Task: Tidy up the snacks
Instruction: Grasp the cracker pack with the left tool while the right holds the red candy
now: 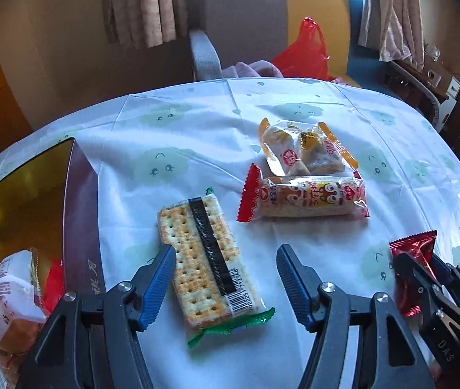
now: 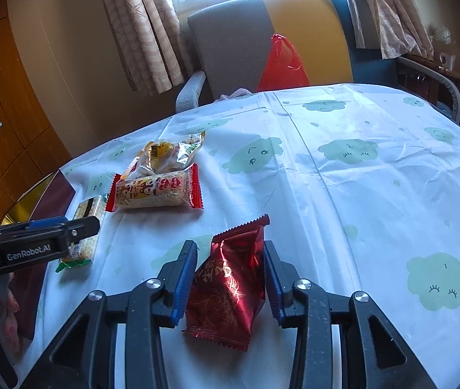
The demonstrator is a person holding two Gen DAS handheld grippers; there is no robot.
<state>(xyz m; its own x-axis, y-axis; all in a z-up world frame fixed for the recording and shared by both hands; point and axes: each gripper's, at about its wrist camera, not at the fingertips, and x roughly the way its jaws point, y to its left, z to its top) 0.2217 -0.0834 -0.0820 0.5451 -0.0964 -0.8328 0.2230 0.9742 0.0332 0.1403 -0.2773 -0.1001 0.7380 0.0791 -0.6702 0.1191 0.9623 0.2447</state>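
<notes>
Beside the box wall [image 1: 80, 214] — cracker pack [image 1: 204, 259], open cloth [image 1: 343, 236] rightward.

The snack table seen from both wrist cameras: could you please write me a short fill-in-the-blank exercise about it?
1. The right tongs hold a shiny foil packet coloured ____.
2. The clear-wrapped cracker pack lies between the open ____ tongs.
3. The tablecloth is printed with smiling green ____.
4. Beside the cracker pack stands a box whose inside is ____.

Missing words: red; left; clouds; gold
</notes>
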